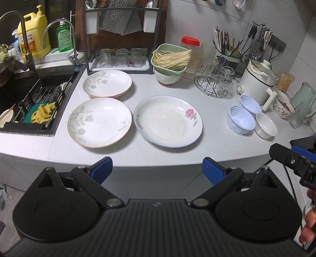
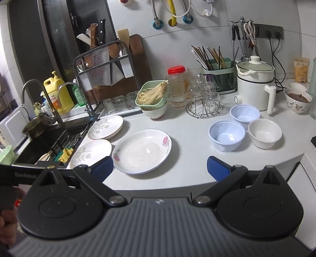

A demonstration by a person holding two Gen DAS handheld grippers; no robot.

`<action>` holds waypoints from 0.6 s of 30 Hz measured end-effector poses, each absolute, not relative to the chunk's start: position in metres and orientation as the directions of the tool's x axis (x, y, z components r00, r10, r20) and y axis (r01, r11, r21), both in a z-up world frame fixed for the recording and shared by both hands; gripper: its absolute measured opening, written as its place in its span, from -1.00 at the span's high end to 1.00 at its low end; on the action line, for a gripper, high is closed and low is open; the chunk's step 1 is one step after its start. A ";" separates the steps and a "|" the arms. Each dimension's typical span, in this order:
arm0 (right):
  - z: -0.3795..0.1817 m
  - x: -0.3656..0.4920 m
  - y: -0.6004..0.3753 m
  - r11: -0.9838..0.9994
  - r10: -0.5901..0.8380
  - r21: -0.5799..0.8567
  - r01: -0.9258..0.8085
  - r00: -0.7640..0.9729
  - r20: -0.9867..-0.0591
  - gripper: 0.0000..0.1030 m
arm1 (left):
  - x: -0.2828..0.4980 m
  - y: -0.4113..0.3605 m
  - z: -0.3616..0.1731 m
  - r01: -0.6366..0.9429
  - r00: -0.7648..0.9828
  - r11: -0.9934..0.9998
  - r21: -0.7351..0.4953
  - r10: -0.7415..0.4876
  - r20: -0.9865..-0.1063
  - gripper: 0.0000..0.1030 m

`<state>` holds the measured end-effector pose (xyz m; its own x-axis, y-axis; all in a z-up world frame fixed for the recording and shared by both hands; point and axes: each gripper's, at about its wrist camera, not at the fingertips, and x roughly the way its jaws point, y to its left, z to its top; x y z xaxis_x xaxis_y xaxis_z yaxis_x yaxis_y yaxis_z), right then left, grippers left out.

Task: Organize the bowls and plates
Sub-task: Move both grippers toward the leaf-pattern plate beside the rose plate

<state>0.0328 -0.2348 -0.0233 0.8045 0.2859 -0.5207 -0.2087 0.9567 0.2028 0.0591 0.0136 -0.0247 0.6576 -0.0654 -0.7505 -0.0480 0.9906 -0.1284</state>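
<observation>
Both grippers are hovering wide open and empty at the counter edge — the left gripper (image 1: 157, 168) facing the rose-printed white plate (image 1: 168, 121), the right gripper (image 2: 160, 167) angling past it, with the pale-blue plastic bowls (image 2: 227, 135) ahead-right — seemingly lining up first grasps.

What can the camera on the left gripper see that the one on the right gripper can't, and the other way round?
Only the left view shows the left gripper, open, and the tip of the right gripper at its edge.

Only the right view shows the right gripper's open fingers, the knife handles above the rack, and the yellow hose on the wall.

Both show the rose plate, two leaf-pattern plates, two blue bowls and the white bowl.
</observation>
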 end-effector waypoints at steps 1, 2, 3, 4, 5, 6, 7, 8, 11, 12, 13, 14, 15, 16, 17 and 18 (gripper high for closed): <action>-0.023 0.036 -0.232 0.957 0.286 0.206 -0.206 0.803 -0.523 -1.00 | 0.063 0.017 -0.025 -0.044 0.658 0.991 -0.128 -0.068 -0.750 -0.92; -0.023 0.038 -0.229 0.956 0.288 0.212 -0.205 0.802 -0.524 -1.00 | 0.067 0.020 -0.025 -0.039 0.658 0.991 -0.126 -0.070 -0.750 -0.92; -0.023 0.041 -0.225 0.954 0.291 0.215 -0.207 0.801 -0.523 -1.00 | 0.072 0.023 -0.026 -0.031 0.658 0.992 -0.122 -0.071 -0.750 -0.92; -0.024 0.044 -0.222 0.955 0.289 0.215 -0.204 0.800 -0.526 -1.00 | 0.076 0.027 -0.028 -0.024 0.656 0.993 -0.119 -0.074 -0.751 -0.92; -0.024 0.047 -0.217 0.959 0.277 0.209 -0.192 0.799 -0.533 -1.00 | 0.081 0.031 -0.030 -0.017 0.653 0.993 -0.119 -0.079 -0.753 -0.92; -0.025 0.050 -0.213 0.962 0.263 0.204 -0.179 0.801 -0.538 -1.00 | 0.086 0.036 -0.032 -0.012 0.648 0.993 -0.122 -0.085 -0.757 -0.92; -0.027 0.053 -0.208 0.965 0.254 0.202 -0.170 0.802 -0.541 -0.99 | 0.092 0.043 -0.034 -0.008 0.643 0.992 -0.128 -0.092 -0.760 -0.92; -0.028 0.056 -0.203 0.967 0.245 0.197 -0.162 0.802 -0.545 -0.99 | 0.098 0.049 -0.036 -0.006 0.640 0.991 -0.132 -0.098 -0.762 -0.92; -0.031 0.065 -0.186 0.975 0.213 0.167 -0.144 0.804 -0.555 -0.99 | 0.115 0.066 -0.040 0.003 0.625 0.991 -0.136 -0.108 -0.773 -0.92; -0.032 0.067 -0.181 0.975 0.217 0.171 -0.145 0.801 -0.557 -0.99 | 0.120 0.071 -0.041 0.012 0.624 0.991 -0.136 -0.114 -0.773 -0.92; -0.033 0.070 -0.177 0.973 0.223 0.179 -0.146 0.798 -0.559 -0.99 | 0.127 0.076 -0.041 0.026 0.623 0.991 -0.131 -0.119 -0.773 -0.92; -0.034 0.072 -0.172 0.972 0.227 0.186 -0.146 0.796 -0.561 -0.99 | 0.132 0.080 -0.042 0.037 0.623 0.992 -0.124 -0.120 -0.773 -0.92; -0.035 0.075 -0.168 0.971 0.229 0.190 -0.145 0.792 -0.566 -0.99 | 0.137 0.084 -0.044 0.046 0.622 0.992 -0.118 -0.121 -0.773 -0.92; -0.036 0.078 -0.163 0.972 0.226 0.190 -0.140 0.787 -0.574 -0.99 | 0.141 0.089 -0.045 0.054 0.622 0.992 -0.115 -0.124 -0.773 -0.92; -0.037 0.081 -0.158 0.973 0.222 0.189 -0.135 0.783 -0.581 -0.99 | 0.146 0.094 -0.048 0.060 0.621 0.991 -0.118 -0.130 -0.773 -0.92; -0.039 0.084 -0.154 0.973 0.220 0.190 -0.131 0.780 -0.587 -0.99 | 0.152 0.101 -0.051 0.064 0.617 0.990 -0.126 -0.138 -0.775 -0.92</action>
<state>0.0842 -0.1537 -0.0386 0.7795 0.2195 -0.5866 -0.1309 0.9730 0.1901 0.1517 0.1008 -0.0508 0.6171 -0.1381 -0.7746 0.0637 0.9900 -0.1258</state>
